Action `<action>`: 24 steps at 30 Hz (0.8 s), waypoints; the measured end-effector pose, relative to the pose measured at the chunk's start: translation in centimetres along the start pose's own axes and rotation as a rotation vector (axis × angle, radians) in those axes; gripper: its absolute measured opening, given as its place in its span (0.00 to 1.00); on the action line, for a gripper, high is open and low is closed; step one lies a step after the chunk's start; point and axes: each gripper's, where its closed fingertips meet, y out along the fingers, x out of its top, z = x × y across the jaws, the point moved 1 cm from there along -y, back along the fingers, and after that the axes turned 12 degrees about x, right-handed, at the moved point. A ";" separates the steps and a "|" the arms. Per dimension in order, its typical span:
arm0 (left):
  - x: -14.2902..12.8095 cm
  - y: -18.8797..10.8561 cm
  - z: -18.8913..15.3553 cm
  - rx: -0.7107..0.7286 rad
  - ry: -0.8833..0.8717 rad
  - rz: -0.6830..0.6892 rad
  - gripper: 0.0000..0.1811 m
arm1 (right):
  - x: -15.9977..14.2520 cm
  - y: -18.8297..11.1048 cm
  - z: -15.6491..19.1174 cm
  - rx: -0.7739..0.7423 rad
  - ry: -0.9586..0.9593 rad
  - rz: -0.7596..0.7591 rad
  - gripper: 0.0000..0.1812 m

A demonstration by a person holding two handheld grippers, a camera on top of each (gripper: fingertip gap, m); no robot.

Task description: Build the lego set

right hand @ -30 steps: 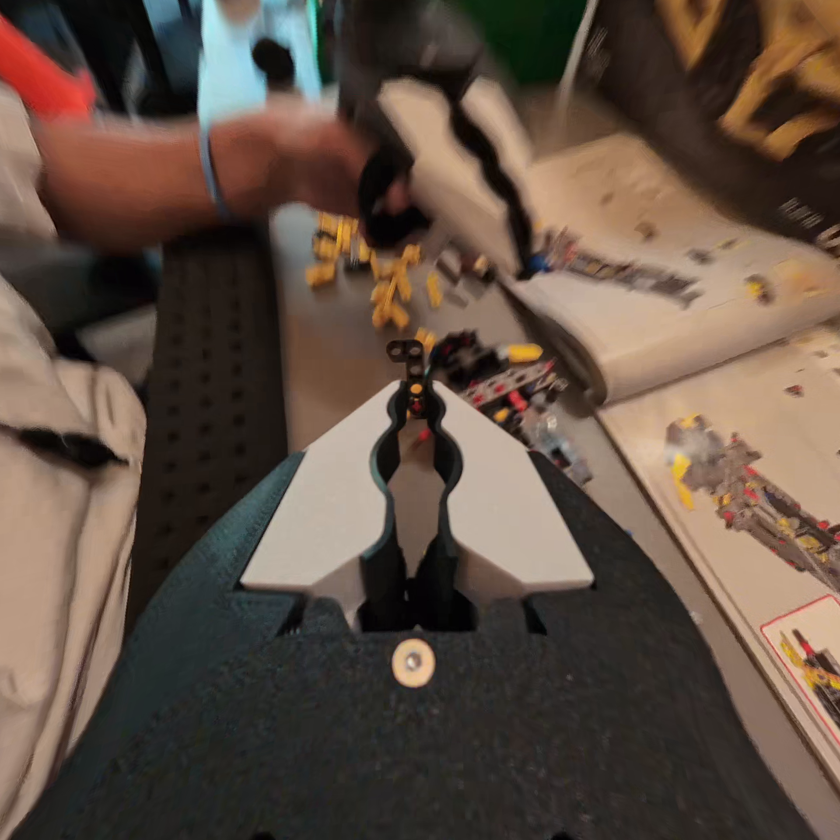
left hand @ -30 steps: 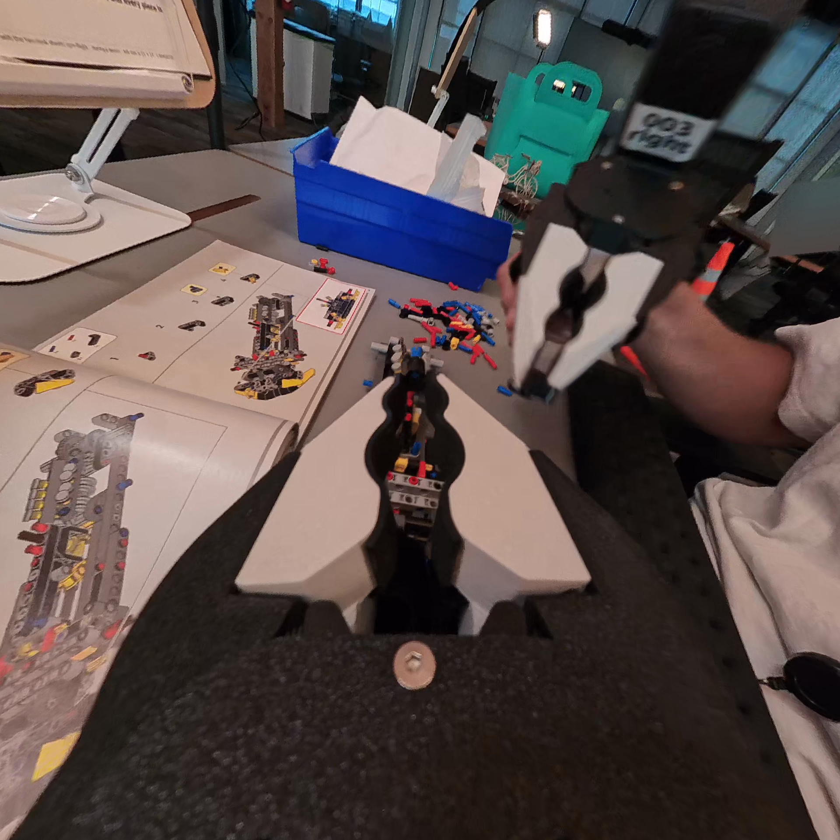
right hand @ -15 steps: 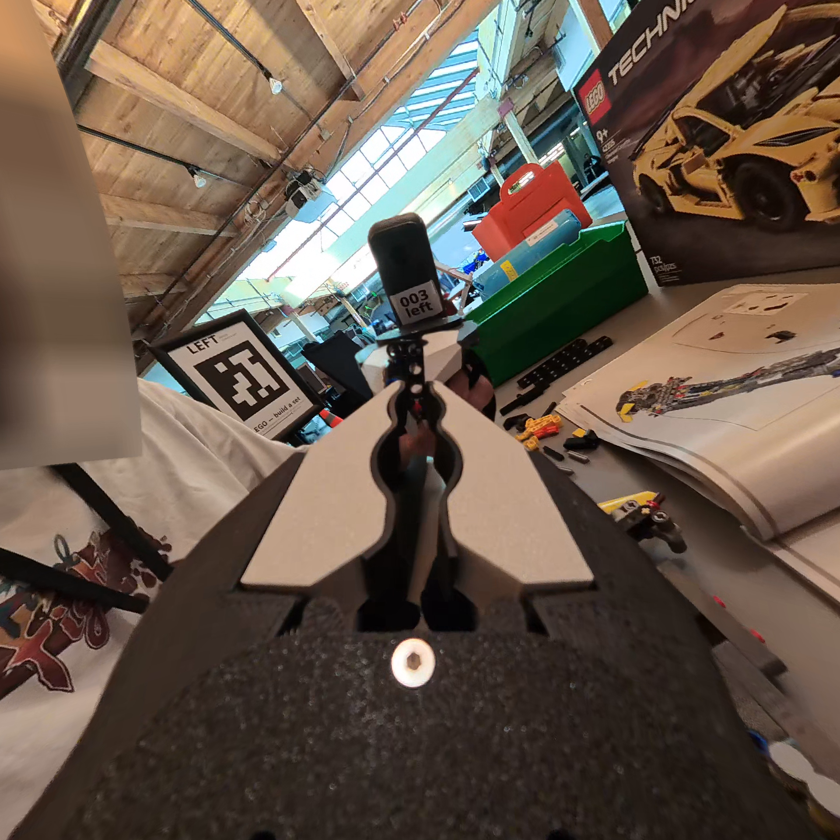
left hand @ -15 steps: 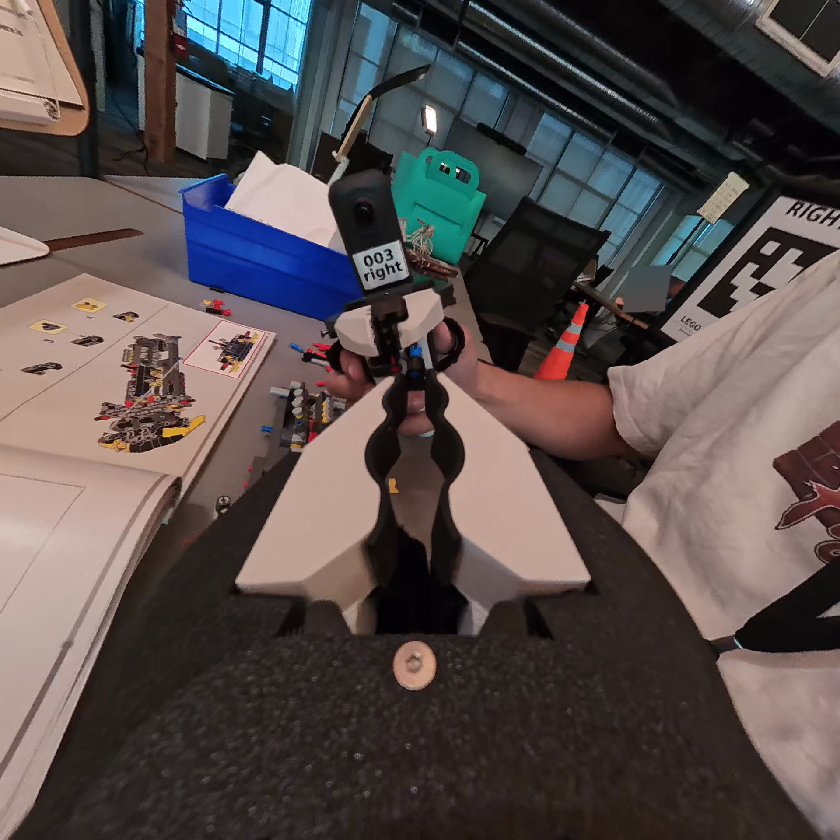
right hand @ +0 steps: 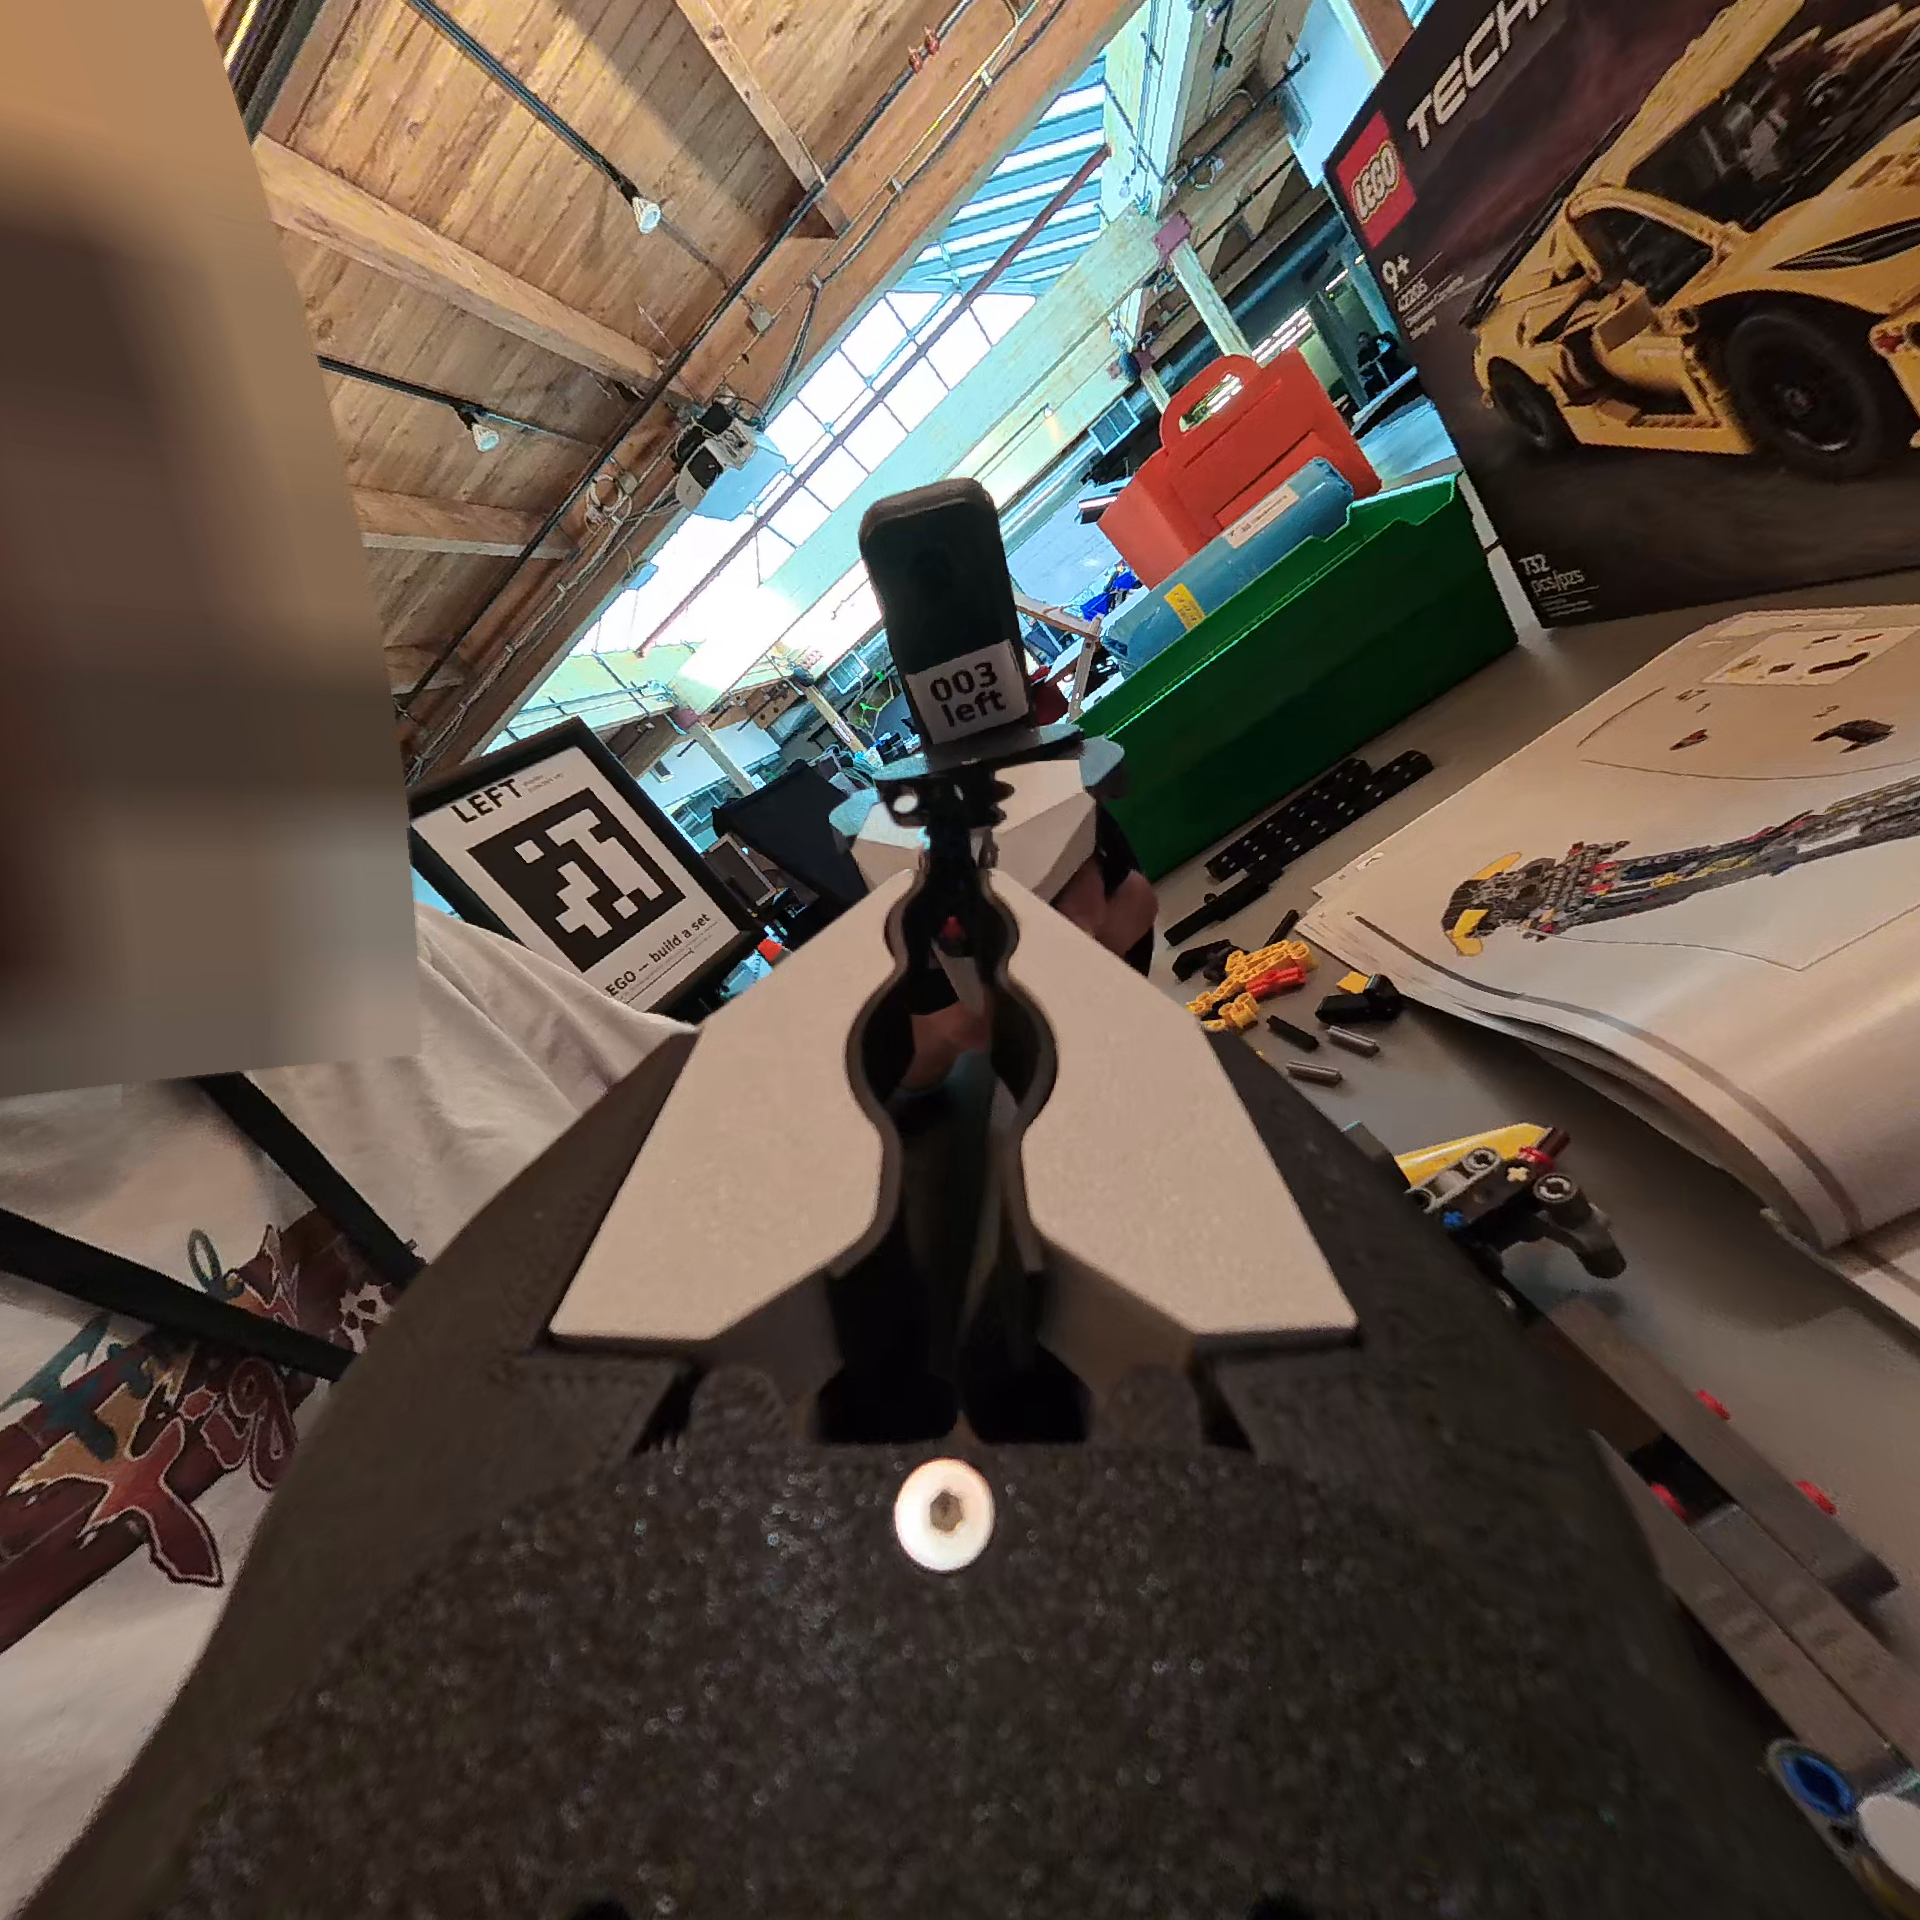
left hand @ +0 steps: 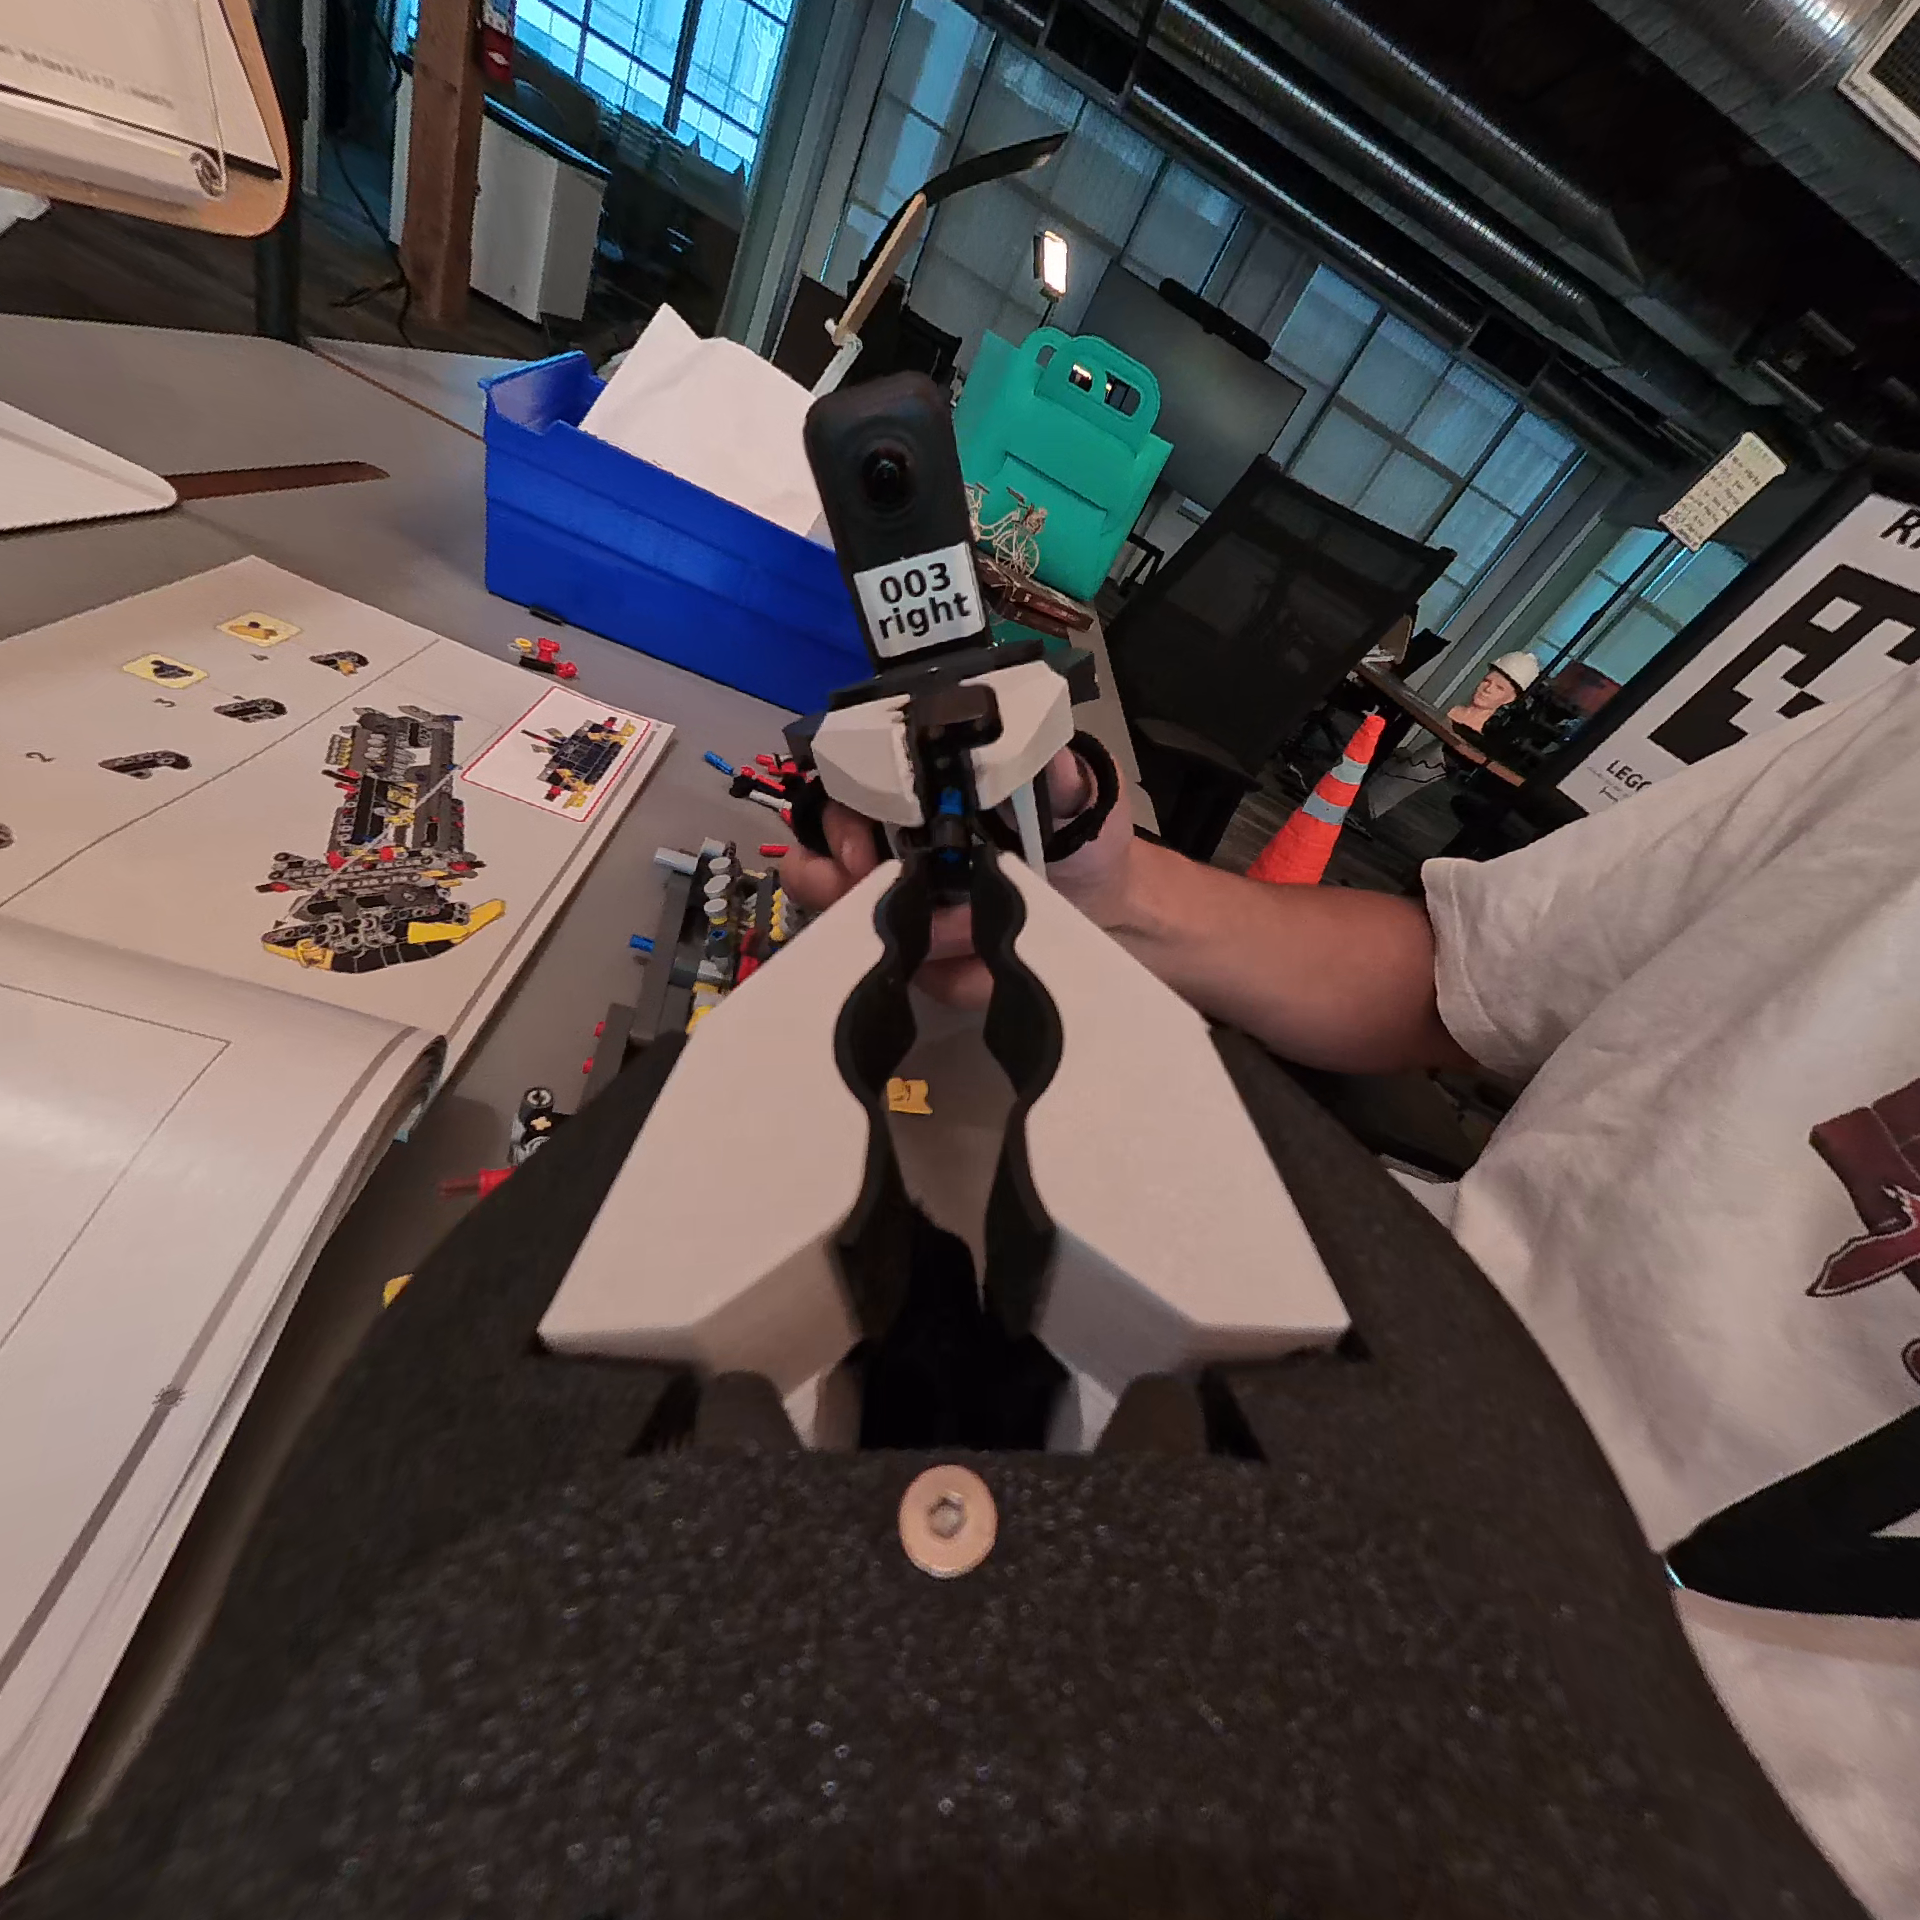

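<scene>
The two tools are raised above the worktop and point at each other tip to tip. In the left wrist view the left tool has its tips drawn close together around a small dark lego piece with blue pins, and the right tool meets that same piece from the far side, held by a hand whose forearm leads back to a white shirt. In the right wrist view the right tool also has its tips nearly together on the slim dark piece, with the left tool facing it just beyond; both look clamped on the piece, though which one bears it cannot be told. On the worktop below, an open instruction booklet lies to the left, and a partly built grey and black lego assembly sits just beside its edge. Loose red, blue and black pins are scattered near a blue bin holding white paper. The right wrist view shows the booklet's other pages, a small yellow and black subassembly near them, yellow and black loose parts, a green bin and the set's box standing behind.
</scene>
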 end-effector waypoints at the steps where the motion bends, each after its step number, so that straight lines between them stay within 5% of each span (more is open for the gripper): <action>1: 0.0 0.0 0.0 0.004 0.002 -0.001 0.03 | 0.0 0.0 0.0 -0.006 -0.005 0.000 0.03; 15: -0.5 0.2 0.3 0.042 0.097 0.028 0.04 | -0.6 -0.4 -0.3 -0.091 -0.131 0.076 0.03; 24: 0.6 -0.7 0.0 0.029 0.117 -0.029 0.03 | 0.2 -0.8 0.2 -0.027 -0.017 0.003 0.03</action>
